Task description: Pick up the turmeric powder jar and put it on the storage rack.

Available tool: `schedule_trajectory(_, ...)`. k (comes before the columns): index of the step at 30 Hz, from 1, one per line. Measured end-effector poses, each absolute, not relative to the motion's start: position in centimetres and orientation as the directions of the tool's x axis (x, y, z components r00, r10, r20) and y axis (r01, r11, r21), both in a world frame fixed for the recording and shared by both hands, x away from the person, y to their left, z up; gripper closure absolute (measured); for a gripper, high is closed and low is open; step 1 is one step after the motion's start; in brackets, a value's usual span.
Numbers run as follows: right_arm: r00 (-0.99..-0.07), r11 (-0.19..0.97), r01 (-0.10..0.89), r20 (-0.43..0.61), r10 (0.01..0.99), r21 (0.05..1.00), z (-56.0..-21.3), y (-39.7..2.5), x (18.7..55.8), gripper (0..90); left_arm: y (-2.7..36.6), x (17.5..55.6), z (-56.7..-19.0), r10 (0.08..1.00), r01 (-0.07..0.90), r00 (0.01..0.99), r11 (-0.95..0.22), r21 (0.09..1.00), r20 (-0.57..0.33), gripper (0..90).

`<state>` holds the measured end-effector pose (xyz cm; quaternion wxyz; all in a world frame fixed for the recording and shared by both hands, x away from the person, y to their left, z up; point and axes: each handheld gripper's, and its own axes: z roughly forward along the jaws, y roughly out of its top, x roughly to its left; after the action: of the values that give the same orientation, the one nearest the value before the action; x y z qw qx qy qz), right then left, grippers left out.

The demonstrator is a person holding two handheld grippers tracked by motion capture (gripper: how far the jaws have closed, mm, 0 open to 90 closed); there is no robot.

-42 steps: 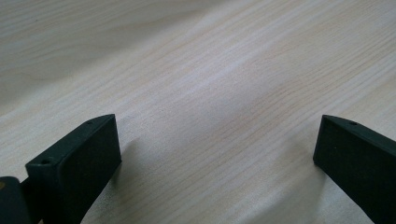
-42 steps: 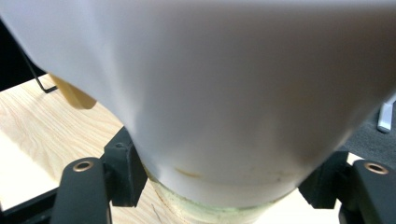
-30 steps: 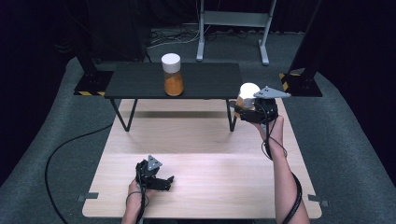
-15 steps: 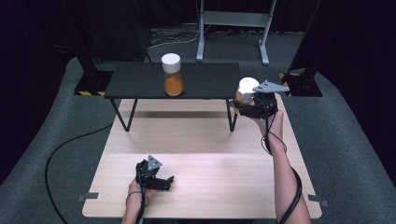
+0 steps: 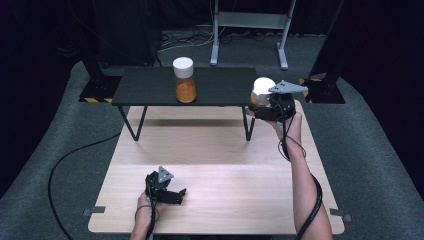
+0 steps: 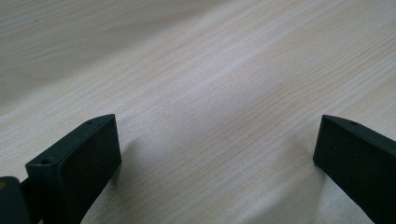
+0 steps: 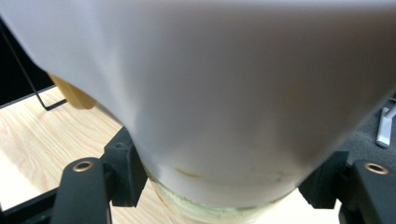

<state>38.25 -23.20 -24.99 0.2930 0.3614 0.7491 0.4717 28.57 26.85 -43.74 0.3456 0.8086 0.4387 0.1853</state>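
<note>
Right gripper (image 5: 267, 106) clamps the white-lidded jar (image 5: 262, 90) beside the black shelf (image 5: 150, 87); left gripper (image 5: 167, 192) gapes over the table (image 5: 225, 165).

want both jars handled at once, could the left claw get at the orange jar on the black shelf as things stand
Probably yes. The left claw rests open and empty on the table, and nothing stands between it and the orange jar. It would need a long forward reach over the shelf edge.

Overhead light is brightening the bench (image 5: 220, 165) while the surroundings are staying dim; the white lid (image 7: 224, 84) is blurring and glaring close-up.
</note>
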Motion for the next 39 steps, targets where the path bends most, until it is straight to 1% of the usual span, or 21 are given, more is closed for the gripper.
schedule_trajectory(20,-0.552,0.304,0.270,-0.112,0.826,0.914,-23.4,-22.2,39.4,29.4,26.9,28.6,-43.7,0.837,0.582,0.547,-0.377,0.721,-0.004,0.1)
schedule_trajectory(39,-0.552,0.322,0.286,-0.119,0.825,0.902,-22.2,-21.1,41.2,29.4,26.9,28.6,-43.7,0.838,0.582,0.546,-0.376,0.721,-0.004,0.1)
